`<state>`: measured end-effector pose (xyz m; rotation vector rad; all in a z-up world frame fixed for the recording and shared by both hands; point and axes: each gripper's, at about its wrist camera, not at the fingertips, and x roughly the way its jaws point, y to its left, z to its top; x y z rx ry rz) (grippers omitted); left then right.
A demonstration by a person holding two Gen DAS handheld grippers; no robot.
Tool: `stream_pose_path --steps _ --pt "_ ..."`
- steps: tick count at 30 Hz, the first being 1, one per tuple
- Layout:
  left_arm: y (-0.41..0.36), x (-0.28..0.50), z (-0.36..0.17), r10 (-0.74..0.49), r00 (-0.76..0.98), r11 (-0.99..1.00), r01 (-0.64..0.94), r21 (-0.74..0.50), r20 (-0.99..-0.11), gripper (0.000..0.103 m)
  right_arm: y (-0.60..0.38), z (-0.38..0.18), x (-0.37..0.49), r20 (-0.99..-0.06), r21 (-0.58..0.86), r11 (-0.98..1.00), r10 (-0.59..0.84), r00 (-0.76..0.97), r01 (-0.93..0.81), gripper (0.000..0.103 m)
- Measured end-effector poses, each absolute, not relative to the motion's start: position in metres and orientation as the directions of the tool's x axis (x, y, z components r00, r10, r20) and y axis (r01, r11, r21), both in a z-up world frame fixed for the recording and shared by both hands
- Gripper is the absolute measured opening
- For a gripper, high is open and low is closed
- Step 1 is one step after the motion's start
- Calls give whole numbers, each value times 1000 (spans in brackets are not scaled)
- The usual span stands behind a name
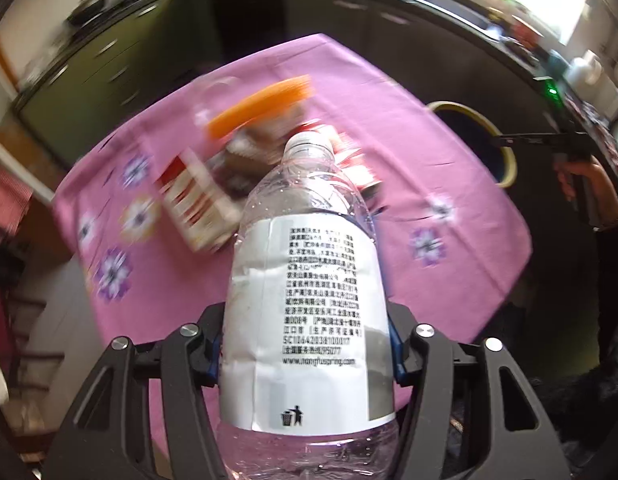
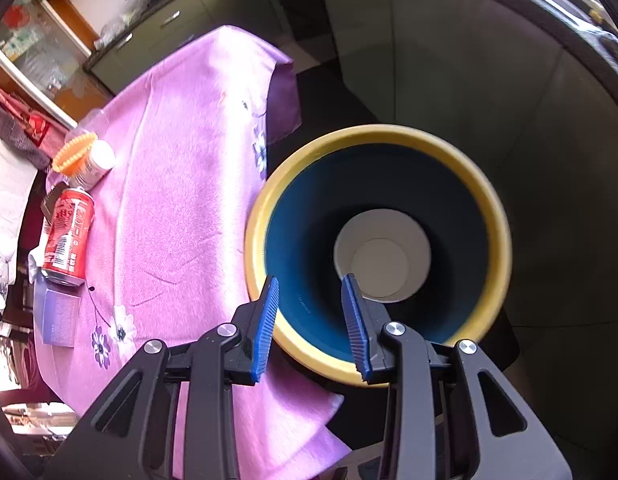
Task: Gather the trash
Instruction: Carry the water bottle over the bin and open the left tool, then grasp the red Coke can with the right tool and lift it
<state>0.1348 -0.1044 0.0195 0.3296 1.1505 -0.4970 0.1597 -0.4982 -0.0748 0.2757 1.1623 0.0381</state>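
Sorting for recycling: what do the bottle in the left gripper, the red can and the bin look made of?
Bottle: clear thin plastic, glossy, see-through with paper-like white label.
Can: probably painted metal, shiny with bare rim.
Bin: likely plastic, smooth yellow rim, dark blue inside; uncertain.

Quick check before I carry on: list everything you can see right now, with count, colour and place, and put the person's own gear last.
Water bottle: one, clear with a white label, held in the left gripper above the table.
Tablecloth: one, pink with purple flowers, covering the table.
Trash bin: one, yellow rim, dark blue inside, beside the table edge.
Paper cup: one, white, at the bottom of the bin.
Soda can: one, red, lying on the cloth.
Orange lid: one, ridged, by a white-capped jar.
Purple box: one, next to the can.
Red and white carton: one, blurred, behind the bottle.
Left gripper: jaws clamped on the bottle.
Right gripper: jaws apart, empty, over the bin.
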Motion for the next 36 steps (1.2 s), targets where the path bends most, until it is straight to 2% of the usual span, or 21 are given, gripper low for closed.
stream_pose_path --steps 6,11,15,20,25,27,28,29,32,36 --pt "-226 144 23 -334 242 683 729 -57 -911 56 -538 -60 125 -886 238 955 139 442 178 33" --pt "-324 162 -3 -361 139 584 804 -108 -922 56 -577 -59 90 -880 254 936 120 459 243 33" --pt "-410 185 -44 -300 15 532 832 -154 -954 56 -599 -65 69 -886 261 923 112 450 283 33" --pt "-477 210 -97 -206 -8 540 833 -121 -978 57 -615 -70 53 -888 271 912 113 446 309 33" --pt "-518 233 -140 -156 16 589 804 -80 -988 56 -620 -76 49 -887 282 907 122 446 313 33" --pt "-531 241 -148 -161 37 600 797 -68 -986 63 -620 -79 48 -888 286 907 129 441 310 33" --pt "-535 244 -150 -167 45 606 793 -66 -985 73 -620 -80 49 -889 287 907 131 439 310 33" --pt "-538 246 -150 -178 51 612 788 -70 -983 78 -618 -80 52 -889 288 906 133 438 310 33" --pt "-535 250 -136 -223 68 622 778 -88 -973 78 -618 -81 49 -887 292 906 138 440 306 33" --pt "-500 237 -88 -336 104 616 776 -135 -936 78 -611 -80 48 -882 298 910 147 447 288 37"
